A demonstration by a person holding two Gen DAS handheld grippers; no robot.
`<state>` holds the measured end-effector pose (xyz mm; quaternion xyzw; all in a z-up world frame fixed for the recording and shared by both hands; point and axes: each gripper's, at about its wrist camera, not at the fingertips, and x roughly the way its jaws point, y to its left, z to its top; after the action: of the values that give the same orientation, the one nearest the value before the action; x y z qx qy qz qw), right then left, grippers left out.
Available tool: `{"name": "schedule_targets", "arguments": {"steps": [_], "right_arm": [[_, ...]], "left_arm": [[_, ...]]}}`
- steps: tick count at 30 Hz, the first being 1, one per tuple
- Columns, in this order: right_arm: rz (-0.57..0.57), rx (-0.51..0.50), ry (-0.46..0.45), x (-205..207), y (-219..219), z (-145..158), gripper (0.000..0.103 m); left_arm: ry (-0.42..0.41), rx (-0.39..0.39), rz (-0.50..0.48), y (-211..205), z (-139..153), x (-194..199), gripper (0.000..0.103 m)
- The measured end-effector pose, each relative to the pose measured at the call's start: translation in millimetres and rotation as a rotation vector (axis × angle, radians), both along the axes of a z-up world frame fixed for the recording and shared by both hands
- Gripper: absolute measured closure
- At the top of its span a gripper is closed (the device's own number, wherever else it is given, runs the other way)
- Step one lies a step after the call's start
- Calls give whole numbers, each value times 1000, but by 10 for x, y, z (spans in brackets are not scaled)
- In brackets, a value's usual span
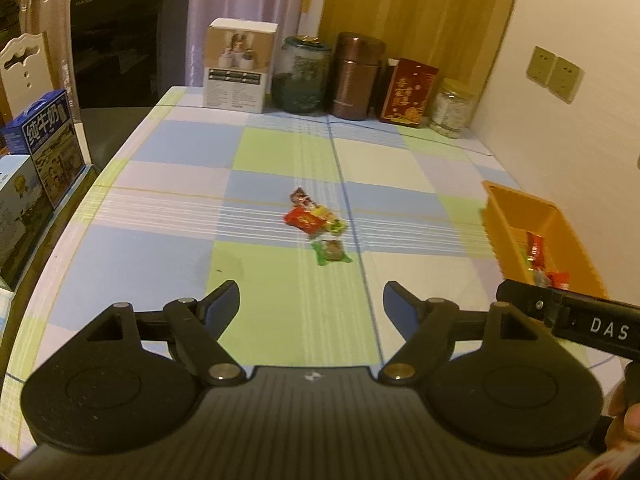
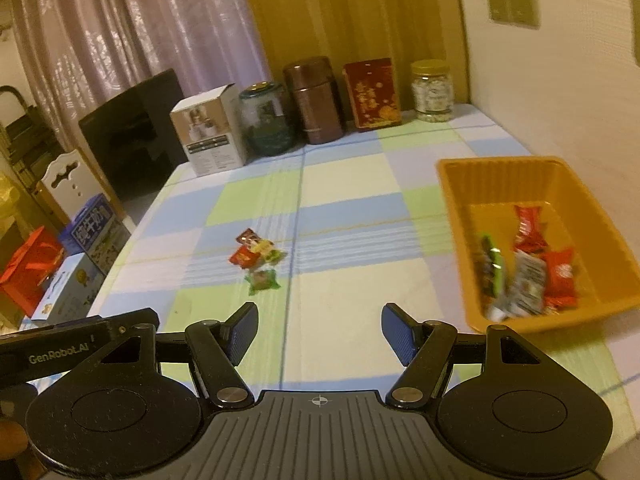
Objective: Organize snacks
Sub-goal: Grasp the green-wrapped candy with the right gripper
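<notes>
A small pile of wrapped snacks (image 1: 316, 220) lies mid-table on the checked cloth, with a green-wrapped one (image 1: 331, 252) nearest me; the pile also shows in the right wrist view (image 2: 256, 254). An orange tray (image 2: 456, 200) at the right holds several snack packets (image 2: 528, 268); it also shows in the left wrist view (image 1: 508, 208). My left gripper (image 1: 312, 300) is open and empty, above the table short of the pile. My right gripper (image 2: 318, 326) is open and empty, left of the tray.
Along the table's back edge stand a white box (image 1: 240, 66), a glass jar (image 1: 304, 76), a brown canister (image 1: 356, 76), a red tin (image 1: 408, 92) and a clear jar (image 1: 452, 108). Milk cartons (image 1: 48, 144) and a black cabinet (image 1: 128, 44) stand off the left edge. A wall is at the right.
</notes>
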<state>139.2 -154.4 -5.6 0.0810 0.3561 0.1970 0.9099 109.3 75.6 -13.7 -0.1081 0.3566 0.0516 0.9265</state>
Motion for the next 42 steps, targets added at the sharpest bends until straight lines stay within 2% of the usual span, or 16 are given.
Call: {"name": "schedule_targets", "arguments": {"steps": [10, 16, 19, 29, 36, 40, 42], "right_arm": [[91, -24, 3, 428, 557, -331, 34], [140, -42, -7, 734, 839, -621, 35], [169, -55, -10, 871, 981, -783, 44], [209, -113, -22, 1181, 1324, -1145, 56], [221, -166, -41, 1266, 1446, -1282, 63], [211, -174, -56, 1257, 1453, -1292, 76], [201, -170, -59, 1256, 1430, -1276, 77]], "left_arm": [[34, -1, 33, 411, -238, 455, 23], [63, 15, 21, 598, -448, 730, 23], [71, 17, 19, 688, -556, 844, 23], [56, -10, -14, 858, -820, 1109, 23], [47, -31, -27, 884, -897, 1205, 23], [55, -35, -36, 860, -938, 1227, 23], [59, -39, -44, 838, -950, 1236, 23]]}}
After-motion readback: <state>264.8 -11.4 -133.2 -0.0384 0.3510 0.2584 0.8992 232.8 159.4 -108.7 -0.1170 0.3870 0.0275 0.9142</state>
